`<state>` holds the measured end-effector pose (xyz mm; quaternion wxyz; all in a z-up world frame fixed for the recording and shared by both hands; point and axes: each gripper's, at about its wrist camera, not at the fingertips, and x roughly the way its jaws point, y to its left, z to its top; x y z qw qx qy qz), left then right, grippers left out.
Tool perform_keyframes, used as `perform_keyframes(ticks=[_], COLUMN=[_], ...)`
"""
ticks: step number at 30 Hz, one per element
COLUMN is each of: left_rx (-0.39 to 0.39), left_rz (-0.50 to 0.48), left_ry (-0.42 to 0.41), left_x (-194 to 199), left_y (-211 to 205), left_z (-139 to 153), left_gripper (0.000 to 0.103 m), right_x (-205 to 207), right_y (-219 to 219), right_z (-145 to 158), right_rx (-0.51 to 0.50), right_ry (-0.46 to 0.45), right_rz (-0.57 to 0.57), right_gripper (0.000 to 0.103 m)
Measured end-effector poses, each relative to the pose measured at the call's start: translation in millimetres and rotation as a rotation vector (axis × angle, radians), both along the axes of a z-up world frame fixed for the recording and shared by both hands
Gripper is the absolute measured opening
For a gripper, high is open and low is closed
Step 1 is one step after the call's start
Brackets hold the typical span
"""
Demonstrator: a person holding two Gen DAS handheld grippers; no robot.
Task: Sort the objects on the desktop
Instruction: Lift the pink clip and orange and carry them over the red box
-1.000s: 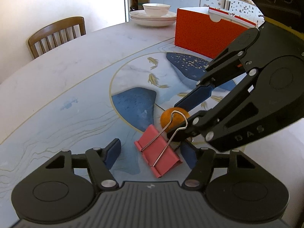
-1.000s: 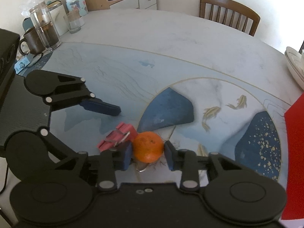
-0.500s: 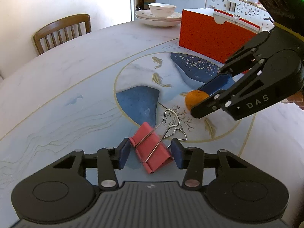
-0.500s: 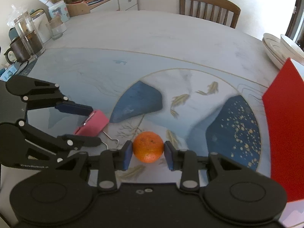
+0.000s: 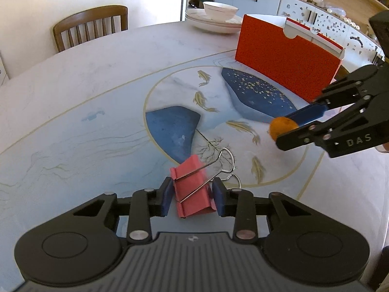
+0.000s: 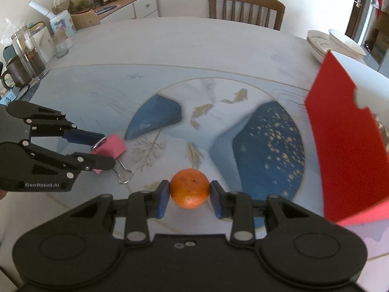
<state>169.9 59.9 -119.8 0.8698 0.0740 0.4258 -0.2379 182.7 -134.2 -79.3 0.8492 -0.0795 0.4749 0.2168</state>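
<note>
Clip is a pink binder clip lying flat on the surface, long axis running away from the left camera and leaning slightly left; its wire handles point away and to the right, one folded back over the body. Left tongs are clamped across the clip's width, blue pads pressed against both sides. In the right wrist view the same clip sits between the left tongs at the left edge, wire loop sticking out toward the camera.

Orange is small and round, no real axis. Right tongs are clenched on it, pads touching both sides, over the painted blue patches on the surface. From the left view it shows half hidden behind the right tongs, well to the right of the clip.

Room: wide bare tabletop to the left and far side, chair at the far edge. Red box stands upright at the right, near the orange. Stacked plates with a bowl sit behind the box. Jars and a mug crowd the far left edge in the right view.
</note>
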Motion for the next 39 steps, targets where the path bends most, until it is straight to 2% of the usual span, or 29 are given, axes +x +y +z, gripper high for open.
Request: perform_keyframes(ticks=[9, 19, 27, 34, 39], left_rx=[0.001, -0.034, -0.068, -0.087, -0.118], left_rz=[0.021, 0.037, 0.025, 0.017, 0.004], left_ry=[0.022, 0.033, 0.021, 0.008, -0.022], left_x=[-14.0, -26.4, -33.5, -31.1, -28.3], left_y=[-19.5, -51.6, -90.4, -131.3, -158.2], left_z=[7.5, 19.8, 37.2, 56.3, 74.2], left_gripper=[0.031, 0.03, 0.03, 0.03, 0.03], right_x=[-17.3, -37.1, -46.7, -50.2, -45.8], right_y=[-29.5, -64.6, -100.3, -134.4, -166.4], right_z=[9.0, 20.2, 31.0, 43.1, 57.7], right_rx=[0.009, 0.018, 0.031, 0.002, 0.059], right_ry=[-0.006, -0.017, -0.018, -0.039, -0.033], right_rz=[-0.024, -0.011, -0.017, -0.033, -0.065], right_gripper=[0.035, 0.035, 0.035, 0.035, 0.035])
